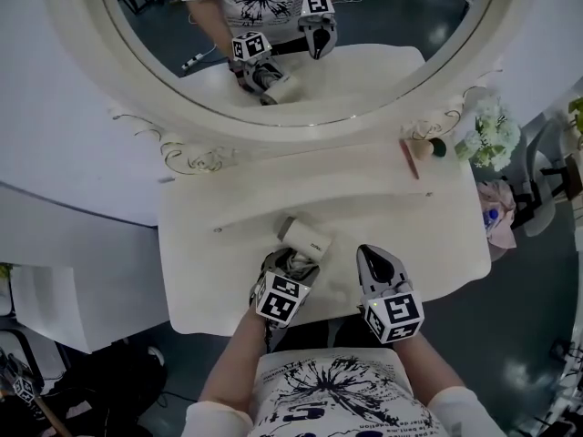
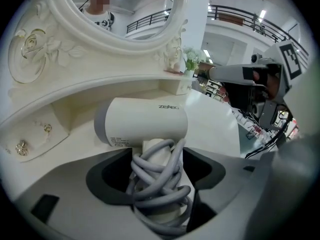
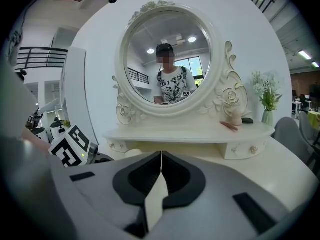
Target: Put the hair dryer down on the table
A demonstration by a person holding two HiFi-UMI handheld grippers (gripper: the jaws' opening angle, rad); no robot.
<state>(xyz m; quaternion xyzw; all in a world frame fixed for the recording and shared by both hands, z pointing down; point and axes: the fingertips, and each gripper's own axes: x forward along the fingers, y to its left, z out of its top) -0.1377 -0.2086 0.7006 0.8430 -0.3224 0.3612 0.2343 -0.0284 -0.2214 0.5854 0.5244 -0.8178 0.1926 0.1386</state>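
**Student:** What does the left gripper (image 1: 290, 263) hold here?

**Tutor:** Left gripper view: the two jaws stand wide apart, one on each side of the hair dryer's handle. A grey power cord (image 2: 159, 184) is wound in loops round that handle. The jaw tips lie close against the loops, but the dark hollows behind them are clear and the grip looks slack. Read it as released, with the handle between the jaws.

**Student:** And where is the hair dryer (image 1: 305, 236) itself?

**Tutor:** Head view: its white barrel lies on the cream dressing table (image 1: 401, 217), near the front edge, just ahead of the left gripper. Left gripper view: the barrel (image 2: 145, 121) lies crosswise above the jaws, grey end cap to the left.

**Student:** Is the right gripper (image 1: 368, 255) touching it?

**Tutor:** No. Head view: it sits just beside the dryer, to the right, over the table's front part, apart from the barrel. Right gripper view: its jaws (image 3: 161, 156) meet along a thin line with nothing between them, so it is clenched and empty.

**Student:** What lies behind?

**Tutor:** An oval mirror (image 1: 383, 16) in an ornate white frame shows both grippers reflected. White flowers (image 1: 489, 135) stand at the table's right end.
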